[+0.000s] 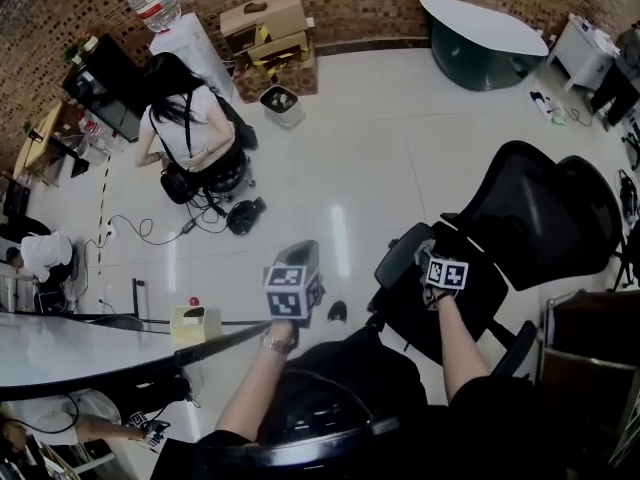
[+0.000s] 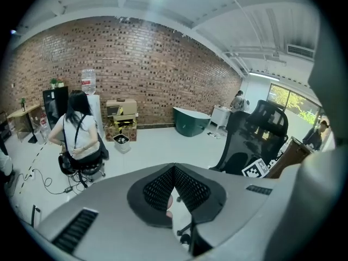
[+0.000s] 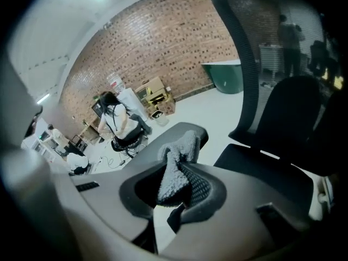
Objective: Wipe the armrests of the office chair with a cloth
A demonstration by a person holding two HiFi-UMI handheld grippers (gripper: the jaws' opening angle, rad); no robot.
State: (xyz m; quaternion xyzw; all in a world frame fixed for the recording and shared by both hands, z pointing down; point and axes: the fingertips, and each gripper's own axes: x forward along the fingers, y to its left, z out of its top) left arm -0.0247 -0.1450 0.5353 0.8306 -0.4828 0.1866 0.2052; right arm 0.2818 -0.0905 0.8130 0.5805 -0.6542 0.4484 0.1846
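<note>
— What is counted here?

— Two grippers are seen, one chair (image 1: 545, 218) with two armrests, and one cloth (image 3: 180, 144).

— How are the grippers set?

— The left gripper (image 2: 174, 172) is held in the air, well apart from the chair. Its jaws are drawn together at the tips and nothing is gripped. The right gripper (image 3: 178, 170) is clamped on the cloth.

— Where is the cloth found?

— It is pinched between the right gripper's jaws, and its free end is laid against the first armrest (image 1: 398, 256), near the pad's end. The second armrest (image 1: 517, 346) is seen on the seat's other side, apart from both grippers.

— How is the cloth described?

— It is grey, with a thick nubby pile. It is bunched into a narrow upright fold and spread wider at the top. The chair is black, and a mesh back is shown.
</note>
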